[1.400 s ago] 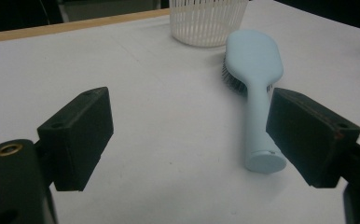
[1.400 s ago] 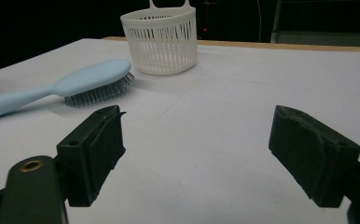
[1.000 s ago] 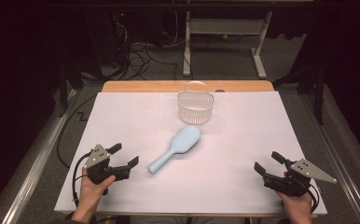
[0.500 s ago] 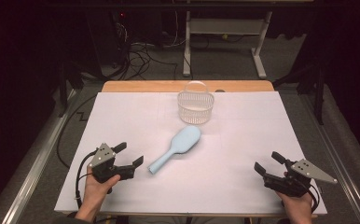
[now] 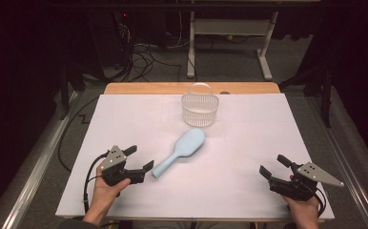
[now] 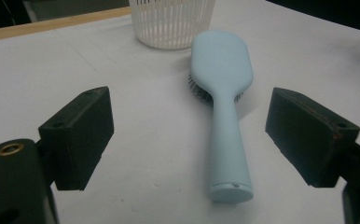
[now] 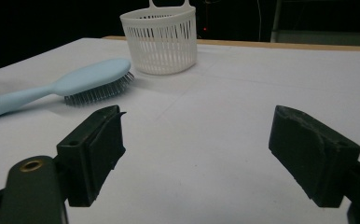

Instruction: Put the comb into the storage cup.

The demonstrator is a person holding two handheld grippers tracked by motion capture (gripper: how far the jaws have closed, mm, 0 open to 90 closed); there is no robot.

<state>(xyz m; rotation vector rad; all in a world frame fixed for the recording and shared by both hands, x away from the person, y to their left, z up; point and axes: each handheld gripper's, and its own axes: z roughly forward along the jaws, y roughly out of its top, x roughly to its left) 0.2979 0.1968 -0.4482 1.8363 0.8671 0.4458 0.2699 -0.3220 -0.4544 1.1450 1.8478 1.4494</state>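
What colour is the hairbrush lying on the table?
Light blue; the hairbrush shows best in the left gripper view.

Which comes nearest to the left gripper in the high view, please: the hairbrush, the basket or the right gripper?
From the left gripper:
1. Hairbrush, handle end just ahead of it.
2. Basket, beyond the brush at the table's far side.
3. Right gripper, across the table's near edge.

A pale blue hairbrush lay bristles down, its dark bristles showing under the head; its handle end sat between the black fingers of the left gripper. Beyond the brush head stood a white basket with a pattern of thin upright slats. The table cover was plain white, with a strip of light wood at its far edge. The right gripper was black too, topped by a grey plate.
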